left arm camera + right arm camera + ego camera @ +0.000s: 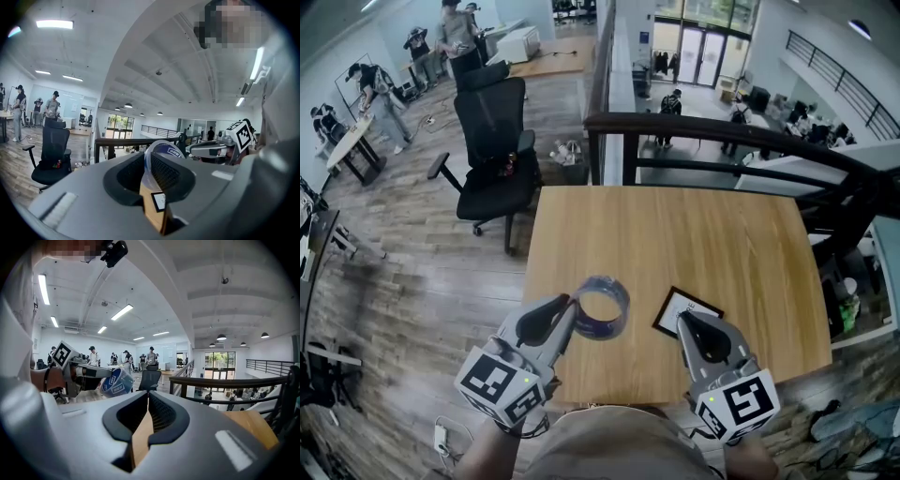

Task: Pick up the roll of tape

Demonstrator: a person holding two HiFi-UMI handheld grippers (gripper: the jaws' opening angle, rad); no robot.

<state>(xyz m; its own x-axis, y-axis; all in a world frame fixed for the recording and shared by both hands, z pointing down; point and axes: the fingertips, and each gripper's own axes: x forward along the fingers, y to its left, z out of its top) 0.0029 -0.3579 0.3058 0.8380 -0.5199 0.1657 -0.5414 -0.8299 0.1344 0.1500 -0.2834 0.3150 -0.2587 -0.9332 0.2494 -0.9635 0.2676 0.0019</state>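
In the head view we see our left gripper (570, 317) clamping the wall of the roll of tape (605, 307), holding it above the wooden table (675, 225). In the left gripper view its jaws pinch the roll's rim. In the right gripper view our right gripper (146, 395) has its jaws pressed together, nothing between them

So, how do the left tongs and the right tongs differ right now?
The left tongs are shut on the roll of tape and hold it clear above the table; the right tongs hold nothing. The left tongs' jaws sit slightly apart on the tape's wall, while the right tongs' jaws meet at their tips. Both point forward over the near part of the table.
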